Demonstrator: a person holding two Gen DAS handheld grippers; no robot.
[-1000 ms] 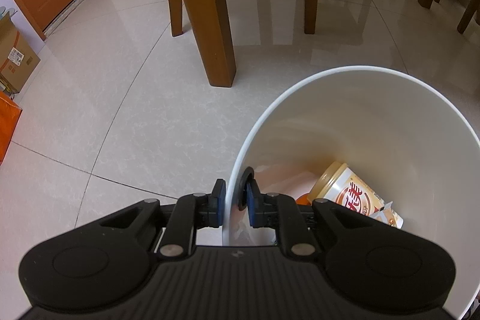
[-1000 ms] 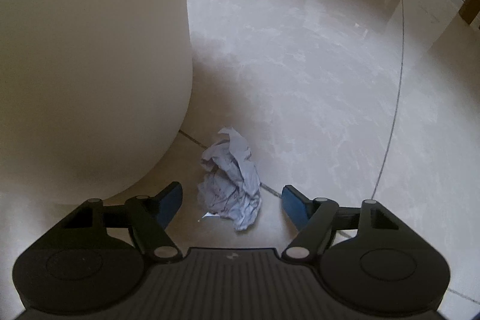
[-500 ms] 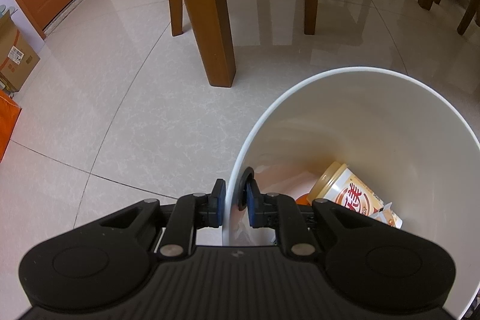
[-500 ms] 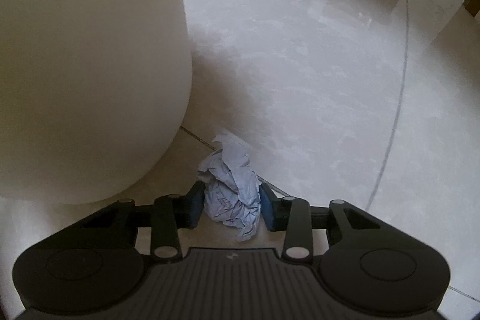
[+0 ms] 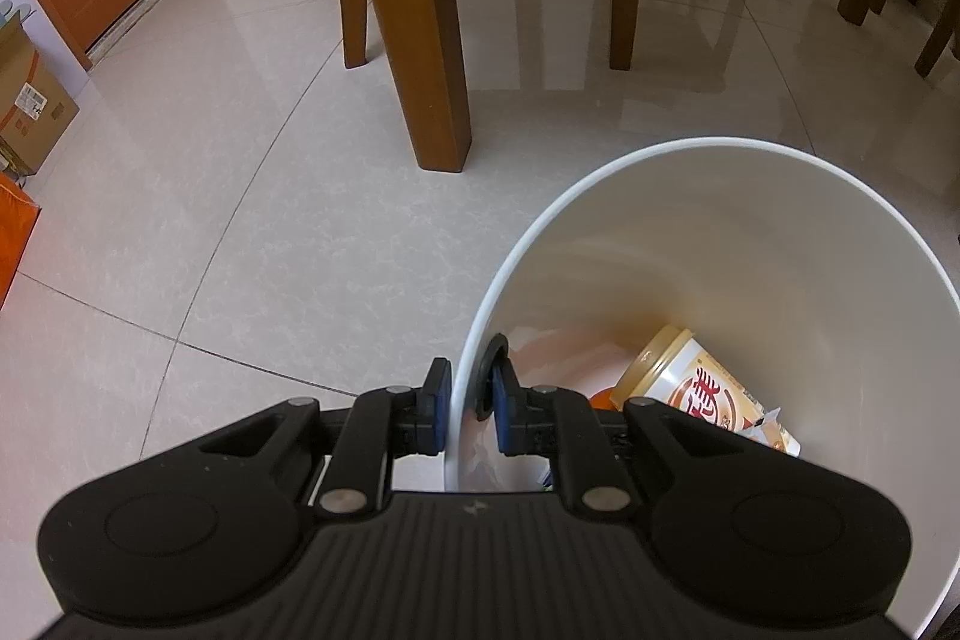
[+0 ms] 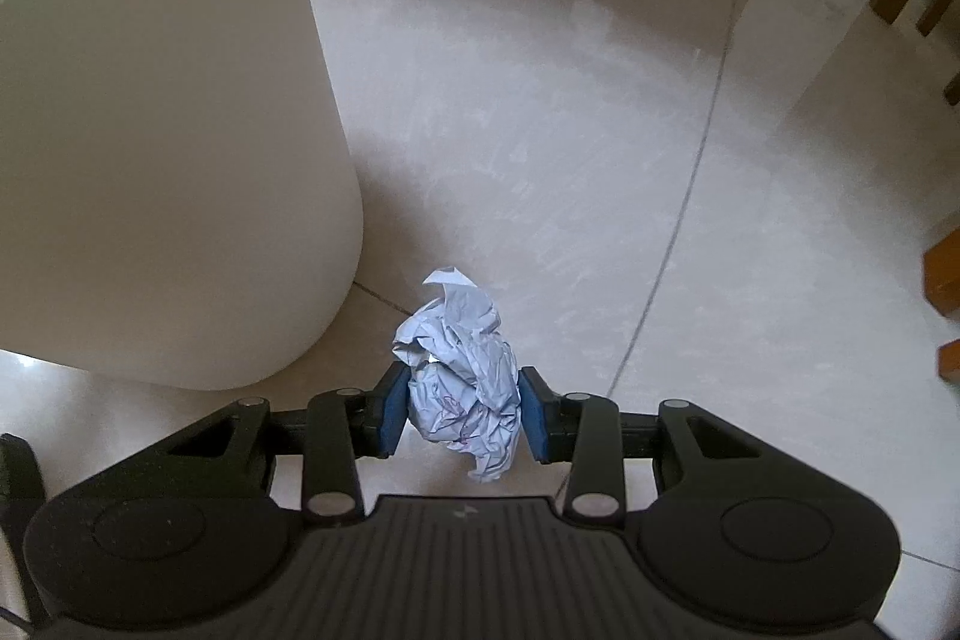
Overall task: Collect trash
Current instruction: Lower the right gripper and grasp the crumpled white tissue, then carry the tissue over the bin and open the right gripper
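Both pads of the right gripper (image 6: 462, 415), spread wide a second ago, have closed on the crumpled paper (image 6: 462, 388) beside the white bin (image 5: 750, 244), so it is ready to lift, while the left gripper (image 5: 468, 415) stays clamped on the bin's rim

In the left wrist view, the white bin (image 5: 708, 244) runs off the right and near edges, and the left gripper (image 5: 471, 403) body hides its near wall. Inside, the printed cup (image 5: 702, 388) is partly covered by the gripper, and the scraps beside it are too small to name. The cardboard box (image 5: 30, 94) at far left is cropped. In the right wrist view, the crumpled paper (image 6: 465, 376) has its sides masked by the blue pads (image 6: 393, 409), so it may be clear of the floor.
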